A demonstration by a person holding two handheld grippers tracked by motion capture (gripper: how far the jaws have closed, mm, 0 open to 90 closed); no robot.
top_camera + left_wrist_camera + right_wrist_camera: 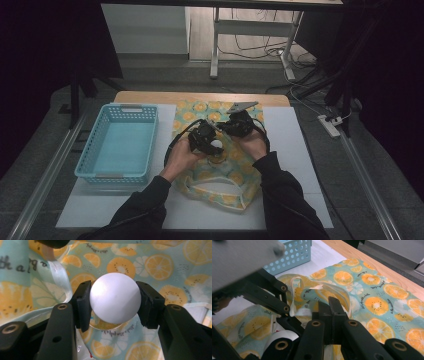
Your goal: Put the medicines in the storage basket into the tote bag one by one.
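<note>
White and smooth, the ball [114, 298] sits squeezed between our left gripper's [113, 302] two black jaws at the centre of the left gripper view, each pad pressed flat against its sides. Just below and beyond it lies the citrus-print bag [160, 262], so the ball hangs right over the fabric, with the bag's pale handle strap [58, 277] curling at upper left. Our right gripper [329, 312] has its jaws brought together; they seem to pinch the bag's rim [322, 287] and lift it open, though the cloth between them is hard to make out. In the high view both grippers meet mid-frame over the bag [220, 185], the left gripper [207, 140] nearer the opening. Farther left stands the blue basket [92, 150] on the table [290, 150].
</note>
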